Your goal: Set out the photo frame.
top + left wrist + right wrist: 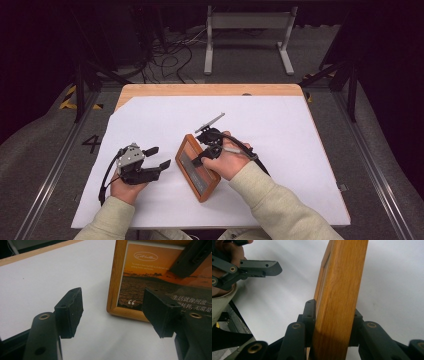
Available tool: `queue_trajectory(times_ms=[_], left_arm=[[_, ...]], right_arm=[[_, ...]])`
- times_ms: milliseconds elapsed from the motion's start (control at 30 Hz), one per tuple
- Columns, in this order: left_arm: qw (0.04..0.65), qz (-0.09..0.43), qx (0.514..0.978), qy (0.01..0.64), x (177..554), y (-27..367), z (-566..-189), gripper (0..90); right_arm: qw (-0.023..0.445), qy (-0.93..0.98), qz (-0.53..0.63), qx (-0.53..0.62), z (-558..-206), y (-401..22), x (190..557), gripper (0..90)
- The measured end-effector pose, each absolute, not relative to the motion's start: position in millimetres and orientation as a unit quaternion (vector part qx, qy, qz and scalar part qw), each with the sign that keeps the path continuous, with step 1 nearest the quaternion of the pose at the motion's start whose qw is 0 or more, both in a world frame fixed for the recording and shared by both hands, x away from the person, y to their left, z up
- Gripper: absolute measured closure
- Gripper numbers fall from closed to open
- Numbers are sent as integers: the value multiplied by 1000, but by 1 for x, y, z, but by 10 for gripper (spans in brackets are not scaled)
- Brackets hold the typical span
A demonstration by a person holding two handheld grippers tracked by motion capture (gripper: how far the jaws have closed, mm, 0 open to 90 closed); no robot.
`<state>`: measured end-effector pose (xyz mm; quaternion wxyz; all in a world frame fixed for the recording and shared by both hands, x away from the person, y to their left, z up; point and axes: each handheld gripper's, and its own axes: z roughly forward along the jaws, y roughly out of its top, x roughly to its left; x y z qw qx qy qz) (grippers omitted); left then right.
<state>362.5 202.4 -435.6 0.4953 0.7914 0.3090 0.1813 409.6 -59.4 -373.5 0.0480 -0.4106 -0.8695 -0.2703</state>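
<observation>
Wooden picture frame (197, 167) is pinched at its edge by the right tongs (332, 322); we see both pads pressed flat against the two faces of the wood in the right gripper view. We note the frame is tilted up on the white sheet (280, 145) covering the counter (210, 90), near its front middle. The frame holds an orange sunset print with white lettering. The left tongs (157, 156) stand spread with nothing between the jaws, just beside the frame's left side, apart from it. We see a sleeved hand (125, 190) holding them low over the sheet.
</observation>
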Motion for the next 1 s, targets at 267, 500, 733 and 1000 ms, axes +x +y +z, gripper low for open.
queue_trajectory(times_ms=[267, 500, 733, 1000], left_arm=[[500, 180, 786, 315, 363, 205, -435, 336], [500, 179, 786, 316, 363, 204, -435, 336], [500, 179, 786, 317, 362, 205, -435, 336], [501, 178, 786, 317, 363, 205, -435, 336]], right_arm=[[25, -883, -260, -389, -360, -65, 408, 708], [22, -903, -271, -334, -331, -79, 410, 708], [-4, -946, -243, -213, -309, -88, 416, 708], [-6, -973, -214, -92, -306, -98, 431, 708]])
